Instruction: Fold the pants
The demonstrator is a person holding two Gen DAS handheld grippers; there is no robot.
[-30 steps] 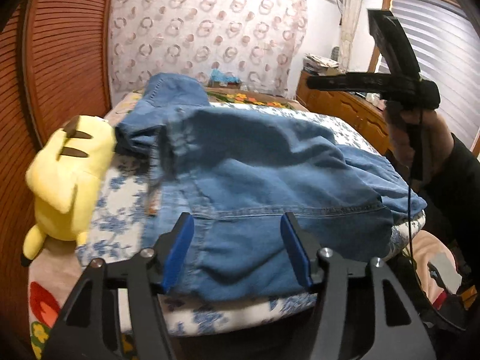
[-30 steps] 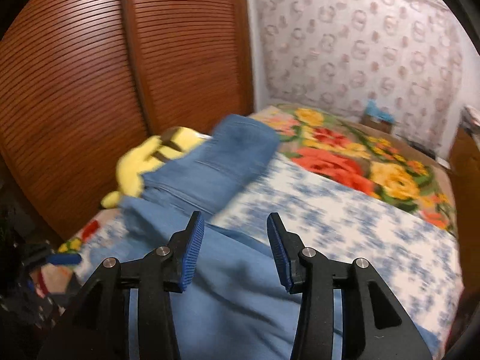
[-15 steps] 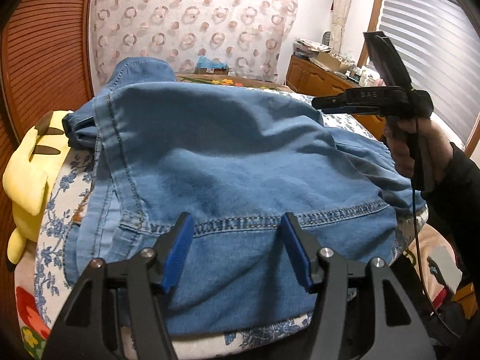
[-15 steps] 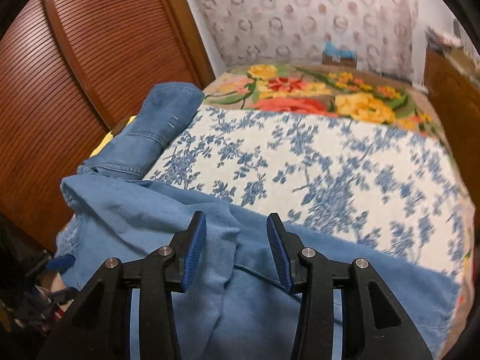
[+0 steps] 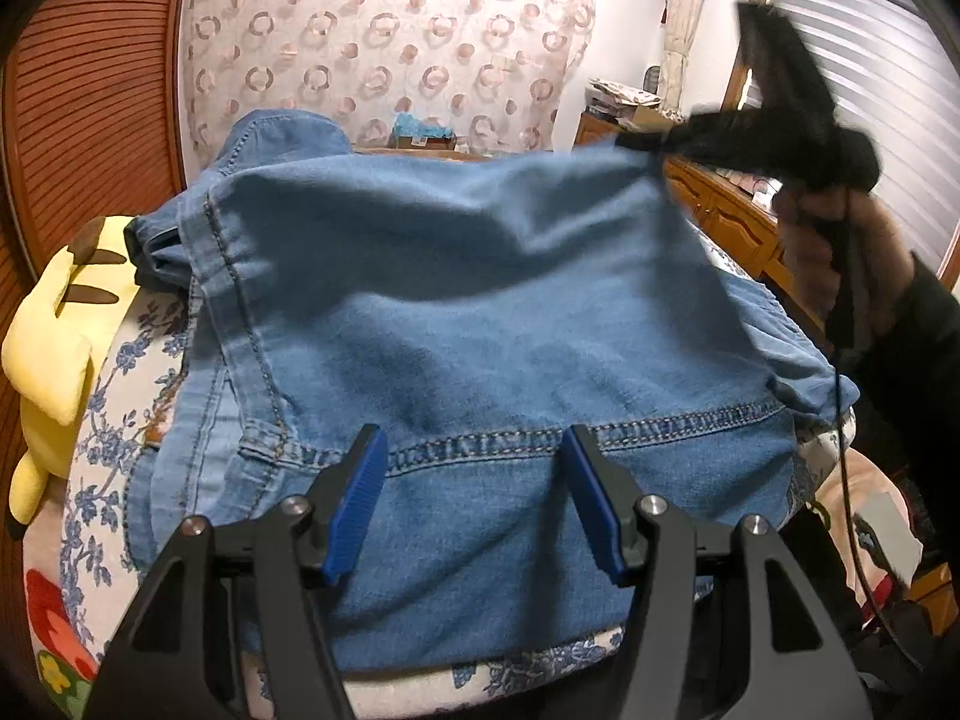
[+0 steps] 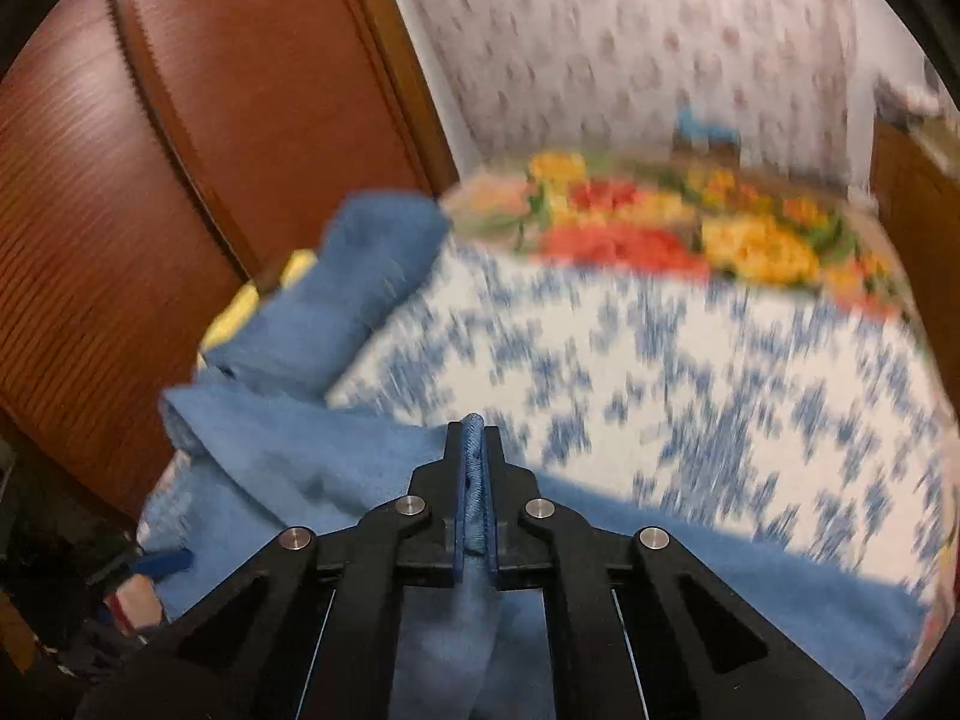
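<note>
Pants (image 5: 480, 324): blue denim, spread across the flowered bedspread (image 6: 690, 372), filling mid-frame in the left wrist view. Change since a moment ago: right gripper (image 6: 477, 492), then parted over the cloth, has snapped tight on an edge fold and lifts it at upper right, so a fold is likely starting. Left gripper (image 5: 474, 504): jaws parted, empty, over the stitched seam. Nearby: yellow plush toy (image 5: 54, 330), left edge, touching one pant leg; wooden dresser (image 5: 720, 222), right; neither blocks the fold.
</note>
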